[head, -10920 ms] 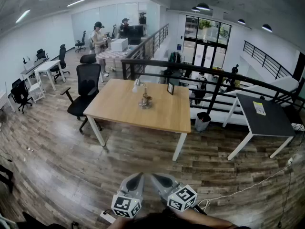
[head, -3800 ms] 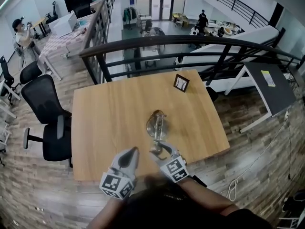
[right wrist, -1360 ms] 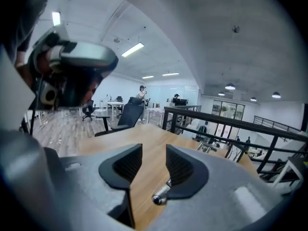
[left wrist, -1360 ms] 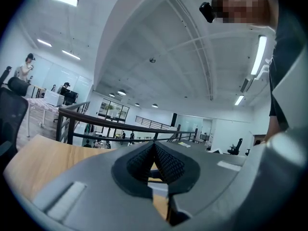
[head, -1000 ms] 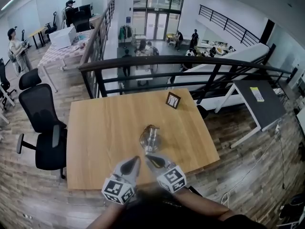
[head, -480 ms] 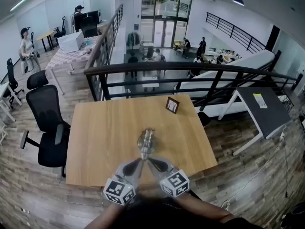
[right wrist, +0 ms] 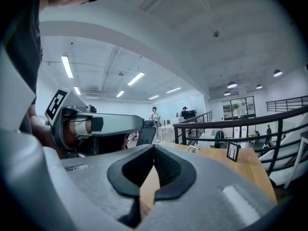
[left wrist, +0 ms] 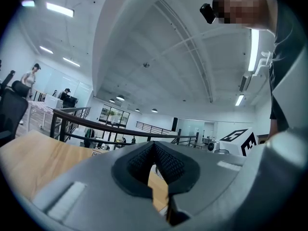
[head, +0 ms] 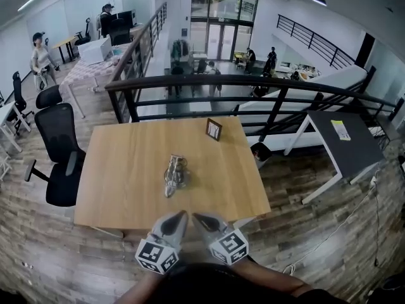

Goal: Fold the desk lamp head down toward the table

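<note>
In the head view, the only markings are the black-and-white square patterns on each gripper's marker cube (head: 156,256), and the print on a pale sheet (head: 340,130) on the dark desk (head: 354,157) at far right is too small to read. The desk lamp (head: 173,175) is silvery and lies folded low on the wooden bench (head: 120,170), near its middle and left of a small picture frame (head: 213,129). The left gripper (head: 180,216) and right gripper (head: 197,218) are side by side at the bench's near edge, tips angled toward each other and clear of the lamp. A black office chair (head: 57,157) stands at the bench's left, and a dark railing (head: 253,84) runs beyond it. In the left gripper view, the left gripper (left wrist: 154,144) points level, its padded jaws meeting at the tips with nothing between them. In the right gripper view, the right gripper (right wrist: 154,147) is likewise closed and empty, with the left gripper (right wrist: 137,124) beside it.
</note>
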`<state>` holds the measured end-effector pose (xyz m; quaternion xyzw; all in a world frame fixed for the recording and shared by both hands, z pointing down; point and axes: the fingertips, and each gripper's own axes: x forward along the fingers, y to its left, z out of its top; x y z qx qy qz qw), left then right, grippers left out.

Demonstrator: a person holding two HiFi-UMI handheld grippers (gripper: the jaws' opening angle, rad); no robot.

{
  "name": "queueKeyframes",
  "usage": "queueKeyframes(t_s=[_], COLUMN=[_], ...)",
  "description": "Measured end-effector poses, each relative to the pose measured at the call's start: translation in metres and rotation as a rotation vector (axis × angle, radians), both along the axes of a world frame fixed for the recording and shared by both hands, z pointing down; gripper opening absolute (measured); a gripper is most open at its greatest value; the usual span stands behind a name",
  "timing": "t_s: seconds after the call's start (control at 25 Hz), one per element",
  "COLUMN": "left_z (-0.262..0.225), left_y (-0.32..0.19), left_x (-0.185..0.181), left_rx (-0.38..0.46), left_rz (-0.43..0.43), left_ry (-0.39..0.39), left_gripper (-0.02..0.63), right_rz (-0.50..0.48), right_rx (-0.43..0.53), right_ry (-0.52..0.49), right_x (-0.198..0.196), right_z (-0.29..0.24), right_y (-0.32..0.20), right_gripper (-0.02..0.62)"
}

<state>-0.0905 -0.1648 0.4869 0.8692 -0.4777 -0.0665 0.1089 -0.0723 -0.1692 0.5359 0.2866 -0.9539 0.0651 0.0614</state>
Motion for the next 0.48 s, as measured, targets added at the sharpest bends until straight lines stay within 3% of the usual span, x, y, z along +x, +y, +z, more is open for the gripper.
queueKeyframes(t_s=[0.48], left_z=[0.019], left_y=[0.101], left_x=[0.068], left_rx=[-0.033], left_rz=[-0.079], left_ry=[0.012], left_gripper=[0.002], right_rz=[-0.075], right_rx=[-0.024], right_ry=[-0.023], right_x=[0.07], right_z=[0.009], right_y=[0.094], right_gripper=[0.003])
